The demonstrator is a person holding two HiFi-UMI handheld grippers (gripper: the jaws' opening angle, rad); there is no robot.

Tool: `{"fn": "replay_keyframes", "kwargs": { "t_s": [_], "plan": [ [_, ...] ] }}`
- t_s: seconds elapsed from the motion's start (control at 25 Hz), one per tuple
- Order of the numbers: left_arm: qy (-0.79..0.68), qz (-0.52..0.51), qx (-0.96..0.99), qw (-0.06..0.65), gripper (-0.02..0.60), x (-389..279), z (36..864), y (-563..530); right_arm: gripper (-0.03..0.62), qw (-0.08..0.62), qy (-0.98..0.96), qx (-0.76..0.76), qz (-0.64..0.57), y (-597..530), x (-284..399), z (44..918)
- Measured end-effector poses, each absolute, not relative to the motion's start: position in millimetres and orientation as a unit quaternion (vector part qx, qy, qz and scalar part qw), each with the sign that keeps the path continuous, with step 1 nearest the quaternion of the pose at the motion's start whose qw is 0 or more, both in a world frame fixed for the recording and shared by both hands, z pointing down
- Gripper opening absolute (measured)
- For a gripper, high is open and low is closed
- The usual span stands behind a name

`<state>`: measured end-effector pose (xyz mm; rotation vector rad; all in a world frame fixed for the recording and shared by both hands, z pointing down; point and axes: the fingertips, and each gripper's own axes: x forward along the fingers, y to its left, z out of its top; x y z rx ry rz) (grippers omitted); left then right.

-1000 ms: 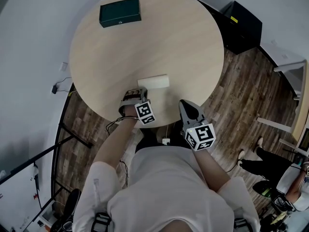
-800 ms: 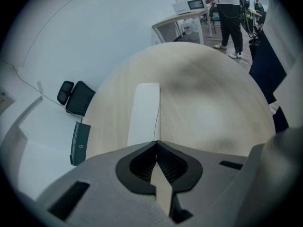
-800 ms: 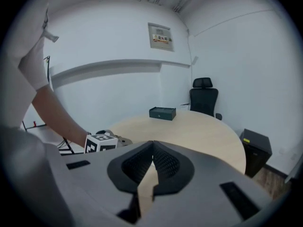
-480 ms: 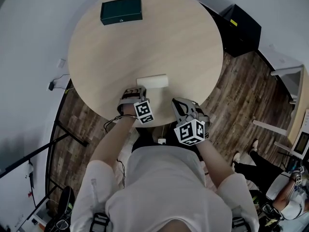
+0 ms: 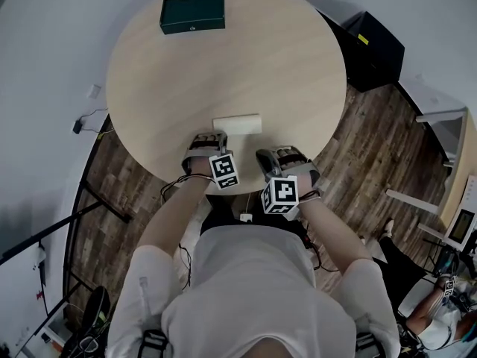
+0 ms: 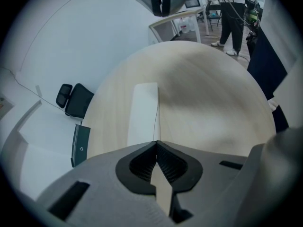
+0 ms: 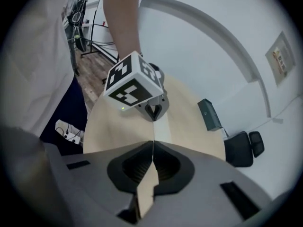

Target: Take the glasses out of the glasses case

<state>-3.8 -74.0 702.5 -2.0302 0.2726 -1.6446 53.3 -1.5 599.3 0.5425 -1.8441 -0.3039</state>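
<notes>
Both tools are closed and empty: the left gripper (image 6: 155,143) has its jaws pressed tip to tip, and the right gripper (image 7: 153,143) shows only a hairline seam between its pads, with nothing caught in either. In the head view they sit side by side over the near edge of the table (image 5: 283,66), both angled down and away from the person. The left one's tip lies at the near left end of the case (image 5: 237,124); whether it touches cannot be told. The right one is beside it, a little nearer the person and clear of the case. The right gripper view looks across at the left one's marker cube (image 7: 132,82), with the case showing as a pale strip beneath it. The case is white, oblong and closed, lying flat near the table's near edge and running straight ahead of the left jaws. A green box (image 5: 192,13) lies at the far edge, well apart. A black chair (image 6: 75,98) stands beyond the table, and a dark cabinet (image 5: 373,39) stands on the wood floor (image 5: 373,140) to the right.
</notes>
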Motion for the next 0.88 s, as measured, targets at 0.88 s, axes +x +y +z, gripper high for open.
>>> {"fn": "replay_keyframes", "kwargs": {
  "t_s": [0.88],
  "plan": [
    [0.092, -0.6, -0.748, 0.27, 0.009, -5, 702, -72, 0.259, 0.613, -0.752, 0.22, -0.102, -50, 66, 657]
  ]
}}
